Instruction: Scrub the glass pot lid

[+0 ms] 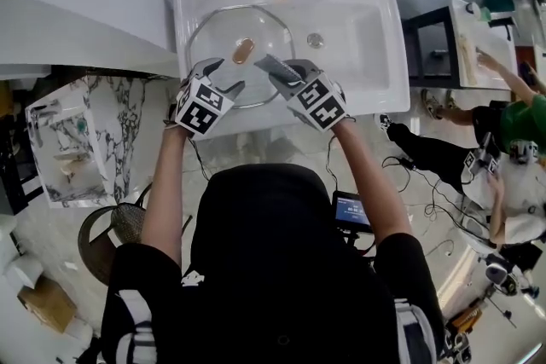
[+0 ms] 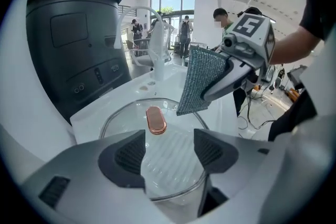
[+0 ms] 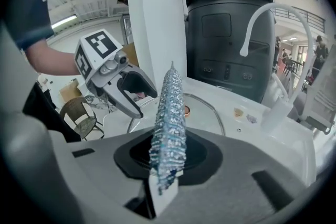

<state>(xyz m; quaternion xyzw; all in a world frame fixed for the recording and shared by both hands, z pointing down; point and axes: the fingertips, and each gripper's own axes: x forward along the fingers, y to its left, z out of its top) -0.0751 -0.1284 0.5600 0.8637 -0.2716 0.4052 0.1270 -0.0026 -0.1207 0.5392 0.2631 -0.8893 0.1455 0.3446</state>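
Observation:
The glass pot lid (image 1: 229, 38) lies flat in the left part of the white sink (image 1: 375, 30), its copper knob (image 1: 243, 52) facing up. My left gripper (image 1: 223, 78) hovers open over the lid's near rim with nothing between its jaws; in the left gripper view the lid (image 2: 173, 155) and knob (image 2: 156, 119) lie just below the left gripper (image 2: 169, 149). My right gripper (image 1: 283, 71) is shut on a grey-blue scrub cloth (image 1: 271, 63), held above the lid's right edge. The cloth (image 3: 168, 118) stands upright between the right gripper's jaws (image 3: 167, 157), and hangs down (image 2: 202, 78) in the left gripper view.
A white faucet (image 3: 273, 29) rises at the sink's back, with a big black appliance (image 2: 73, 44) behind it. The drain (image 1: 316, 40) sits mid-sink. A marble-patterned stand (image 1: 94, 132) is at left. People (image 1: 512, 115) and cables occupy the floor at right.

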